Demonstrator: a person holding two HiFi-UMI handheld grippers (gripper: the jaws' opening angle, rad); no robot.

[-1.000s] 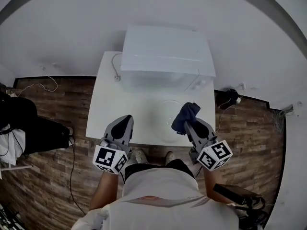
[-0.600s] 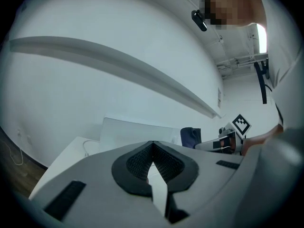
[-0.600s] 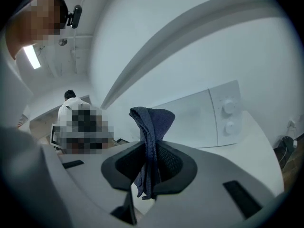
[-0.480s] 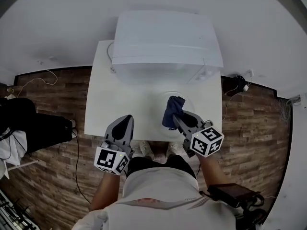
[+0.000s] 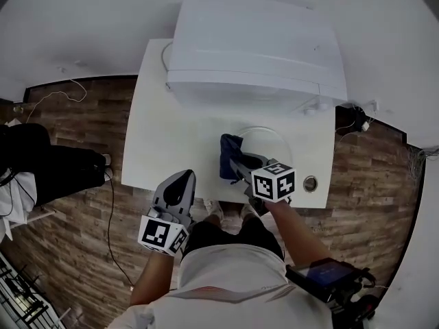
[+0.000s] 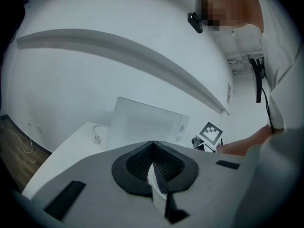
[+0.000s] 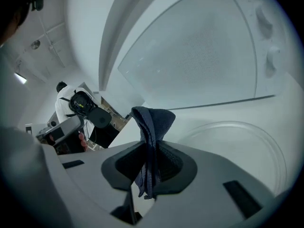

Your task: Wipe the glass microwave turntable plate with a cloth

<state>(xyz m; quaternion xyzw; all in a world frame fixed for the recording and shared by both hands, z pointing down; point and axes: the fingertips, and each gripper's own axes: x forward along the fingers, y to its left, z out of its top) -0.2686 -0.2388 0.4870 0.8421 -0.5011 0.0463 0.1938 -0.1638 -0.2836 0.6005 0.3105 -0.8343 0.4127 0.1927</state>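
Your left gripper (image 5: 182, 179) idles at the table's (image 5: 161, 139) front edge, jaws together on nothing, so the glass plate (image 5: 273, 141) lies unsteadied and a hard wipe could skate it. Your right gripper (image 5: 238, 168), angled left, pinches the cloth (image 5: 230, 155) thinly at the plate's left rim, before the microwave (image 5: 254, 46).

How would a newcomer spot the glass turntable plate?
Find the white microwave on the white table. The plate lies flat just in front of it, right of the dark blue cloth. It is the only clear, round disc there.
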